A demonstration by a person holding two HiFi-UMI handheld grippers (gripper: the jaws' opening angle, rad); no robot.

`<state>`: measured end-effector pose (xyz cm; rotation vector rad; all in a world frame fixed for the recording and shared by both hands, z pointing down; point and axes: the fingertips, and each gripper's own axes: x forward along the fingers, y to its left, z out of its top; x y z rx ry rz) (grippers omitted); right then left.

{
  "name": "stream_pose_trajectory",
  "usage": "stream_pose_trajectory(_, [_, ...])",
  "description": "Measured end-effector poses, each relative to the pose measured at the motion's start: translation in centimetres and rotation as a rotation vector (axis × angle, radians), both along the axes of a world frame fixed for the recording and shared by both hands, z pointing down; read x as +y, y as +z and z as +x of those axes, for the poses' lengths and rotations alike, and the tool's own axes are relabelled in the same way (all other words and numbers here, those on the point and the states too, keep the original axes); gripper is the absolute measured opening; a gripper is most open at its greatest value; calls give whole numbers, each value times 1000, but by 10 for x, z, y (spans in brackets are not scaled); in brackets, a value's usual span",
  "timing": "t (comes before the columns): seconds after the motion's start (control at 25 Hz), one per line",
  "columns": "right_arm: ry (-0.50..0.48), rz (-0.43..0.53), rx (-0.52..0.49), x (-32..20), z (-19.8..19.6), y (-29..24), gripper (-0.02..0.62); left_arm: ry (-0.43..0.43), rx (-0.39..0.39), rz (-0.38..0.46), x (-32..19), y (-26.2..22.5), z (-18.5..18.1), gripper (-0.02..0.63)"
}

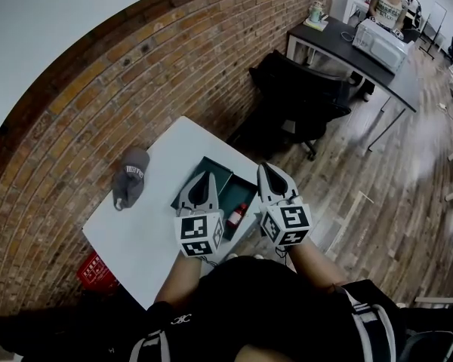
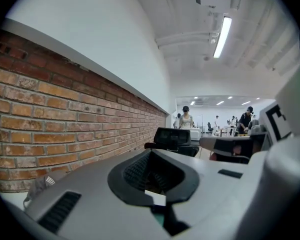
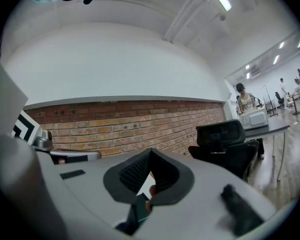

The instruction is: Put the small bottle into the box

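Lighting: even, bright; ceiling tube [image 2: 223,36] at one o'clock. Fisheye bending, black vignette at edges. Near foreground blurred; shadows soft.

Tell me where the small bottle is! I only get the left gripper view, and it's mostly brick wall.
Observer: In the head view the small bottle lies on its side inside the teal box.
Operator: Is the other gripper holding something?
Observer: No. The right gripper has its jaws together with nothing between them.
Operator: What colour is the bottle?
Observer: Mostly red, as far as the head view shows.
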<state>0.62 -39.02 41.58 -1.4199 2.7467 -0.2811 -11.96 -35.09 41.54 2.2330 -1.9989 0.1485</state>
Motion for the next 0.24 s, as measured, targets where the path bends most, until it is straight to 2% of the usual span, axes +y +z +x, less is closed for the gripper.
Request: stream_pose_trajectory(0.24, [-13, -18, 15, 0, -9, 9, 26, 43, -4, -23, -4, 8, 6, 12])
